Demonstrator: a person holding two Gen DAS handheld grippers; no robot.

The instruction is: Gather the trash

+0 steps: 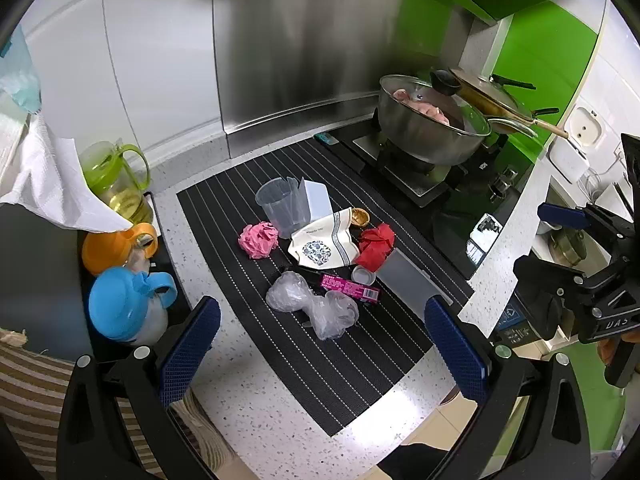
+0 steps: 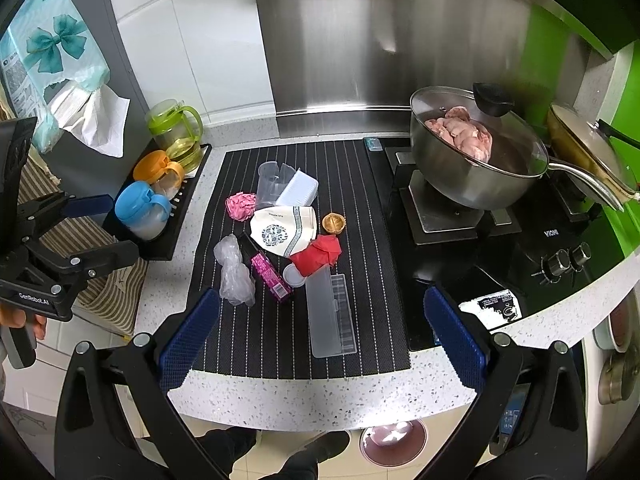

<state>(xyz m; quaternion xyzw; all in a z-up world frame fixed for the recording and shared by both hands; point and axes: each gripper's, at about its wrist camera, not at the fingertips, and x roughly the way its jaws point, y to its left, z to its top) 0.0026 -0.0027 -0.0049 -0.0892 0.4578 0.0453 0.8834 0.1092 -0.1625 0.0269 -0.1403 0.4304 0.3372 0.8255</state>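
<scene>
Trash lies in a heap on a black striped mat (image 1: 320, 364) (image 2: 372, 216): a crumpled clear plastic bag (image 1: 312, 304) (image 2: 234, 272), a pink paper ball (image 1: 258, 239) (image 2: 240, 205), a red paper wad (image 1: 375, 246) (image 2: 318, 258), a magenta wrapper box (image 1: 352, 288) (image 2: 271, 273), a white printed pouch (image 1: 320, 244) (image 2: 282, 230) and a nut shell (image 1: 359, 217) (image 2: 333, 223). My left gripper (image 1: 323, 352) hovers open above the mat's near end, nothing between its blue pads. My right gripper (image 2: 322, 336) is open too, over the counter's front edge, and empty.
A clear measuring cup (image 1: 280, 204) and clear boxes (image 2: 330, 312) share the mat. Oil jug (image 1: 116, 180) and lidded jars (image 1: 128, 304) stand on a rack at left. A steel pot (image 2: 472, 160) with raw meat sits on the stove at right. A trash bin (image 2: 394, 442) stands on the floor below.
</scene>
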